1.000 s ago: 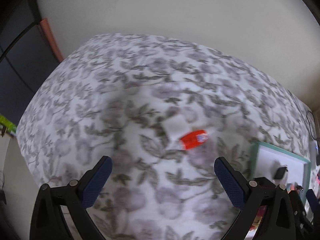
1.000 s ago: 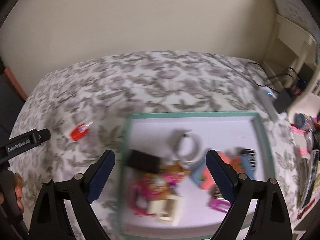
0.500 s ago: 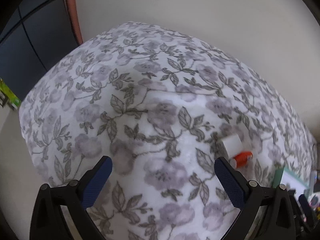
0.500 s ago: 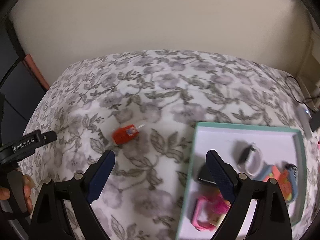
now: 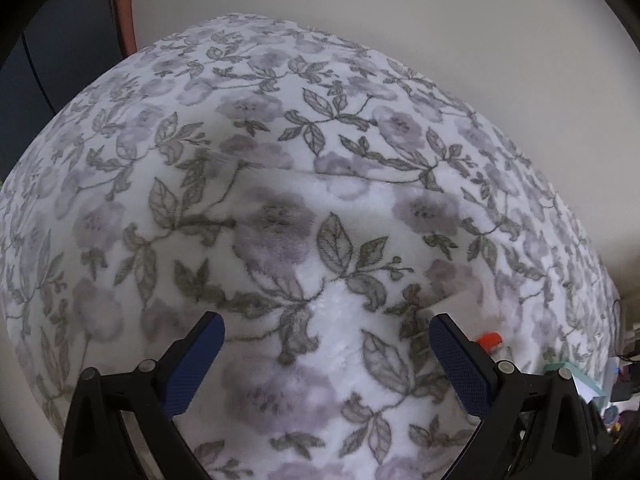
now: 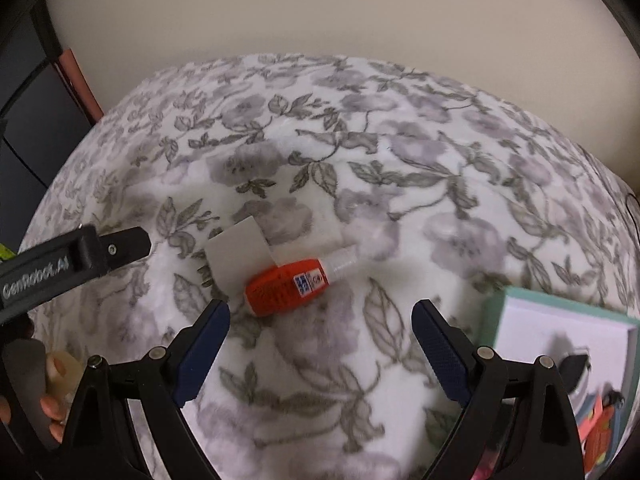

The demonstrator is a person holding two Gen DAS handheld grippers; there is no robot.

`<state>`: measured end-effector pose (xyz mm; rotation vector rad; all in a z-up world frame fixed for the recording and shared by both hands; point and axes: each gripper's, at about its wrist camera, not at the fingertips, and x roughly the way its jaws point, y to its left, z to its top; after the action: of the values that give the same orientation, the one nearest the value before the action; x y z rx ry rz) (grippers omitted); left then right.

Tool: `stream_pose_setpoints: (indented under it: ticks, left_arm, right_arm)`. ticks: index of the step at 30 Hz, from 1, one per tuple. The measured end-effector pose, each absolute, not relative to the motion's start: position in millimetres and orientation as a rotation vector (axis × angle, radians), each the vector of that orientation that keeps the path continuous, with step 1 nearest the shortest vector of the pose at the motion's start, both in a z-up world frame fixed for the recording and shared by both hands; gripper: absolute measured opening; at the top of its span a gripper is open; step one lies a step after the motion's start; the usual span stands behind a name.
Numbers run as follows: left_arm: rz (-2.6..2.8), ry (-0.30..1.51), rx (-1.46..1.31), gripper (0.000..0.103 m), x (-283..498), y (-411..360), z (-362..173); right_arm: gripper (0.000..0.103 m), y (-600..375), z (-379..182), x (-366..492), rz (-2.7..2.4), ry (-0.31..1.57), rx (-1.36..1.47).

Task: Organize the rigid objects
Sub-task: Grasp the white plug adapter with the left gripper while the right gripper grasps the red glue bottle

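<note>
my right gripper point(image 6: 320, 334): wide, holds nothing | my left gripper point(image 5: 326, 354): wide, holds nothing | bottle point(image 6: 290, 286) lies on blanket point(image 6: 400, 184)

a bed point(image 5: 304, 208) covered by a grey floral blanket point(image 6: 400, 168) is seen ahead of the fingers, backed by a plain cream wall point(image 6: 320, 12).
</note>
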<state>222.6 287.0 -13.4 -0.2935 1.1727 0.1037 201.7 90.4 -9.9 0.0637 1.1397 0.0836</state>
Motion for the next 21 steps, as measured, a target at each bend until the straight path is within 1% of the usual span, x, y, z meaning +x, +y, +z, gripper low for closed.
stream_pose_setpoints:
  ticks: [6,14,17,20,21]
  left_arm:
    - [0.076,1.201,-0.34,0.103,232.0,288.0,-30.8]
    - [0.033,1.2,-0.374,0.103,236.9,283.6,-35.1]
    - [0.019,1.203,-0.374,0.103,237.5,279.8,-36.0]
    - [0.004,1.203,-0.367,0.103,238.2,274.9,-36.3]
    - [0.0,1.2,-0.365,0.103,238.4,273.2,-36.0]
  right_arm:
    - [0.093,98.4,-28.2,219.6,0.116,1.188,-0.012]
    - [0.091,108.1,-37.3,229.4,0.152,1.199,-0.082]
    - [0.087,111.4,-37.5,231.4,0.171,1.201,-0.101]
    - [0.078,113.6,-39.1,234.6,0.183,1.209,-0.111]
    - [0.078,113.7,-39.2,235.2,0.184,1.209,-0.11]
